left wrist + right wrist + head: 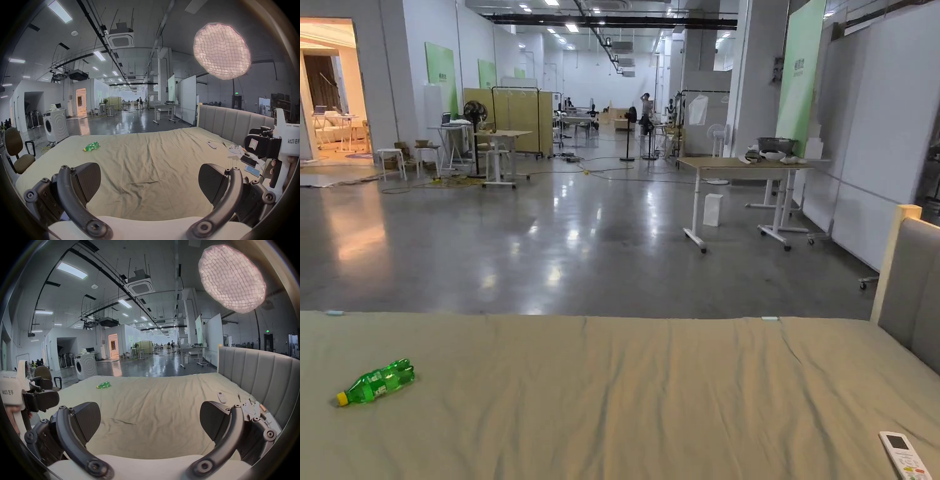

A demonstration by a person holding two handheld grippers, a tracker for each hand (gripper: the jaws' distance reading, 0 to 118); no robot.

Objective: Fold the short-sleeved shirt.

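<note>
So, the biggest thing here is the bed [612, 400], covered in an olive-tan sheet that takes up the whole lower half of the head view, with the grey padded headboard [915, 281] at the right edge. Behind it is a big open hall with a shiny floor.

Task progress: basically zero, I'd say. I can't spot a short-sleeved shirt anywhere on the sheet, so where it is, which way it points and how its long axis runs can't be told from these pictures. Folding hasn't started, and the shirt would need to be fetched and laid flat first.

The left gripper [149, 181] sits in the lower part of its own view, jaws spread wide apart with nothing between them, just bare sheet beyond. Same for the right gripper [150, 420]: jaws wide apart, nothing held.

Smaller stuff: a green plastic bottle [376, 382] lies on its side in the lower left of the head view, and a white remote [903, 455] sits in the lower right corner.
</note>
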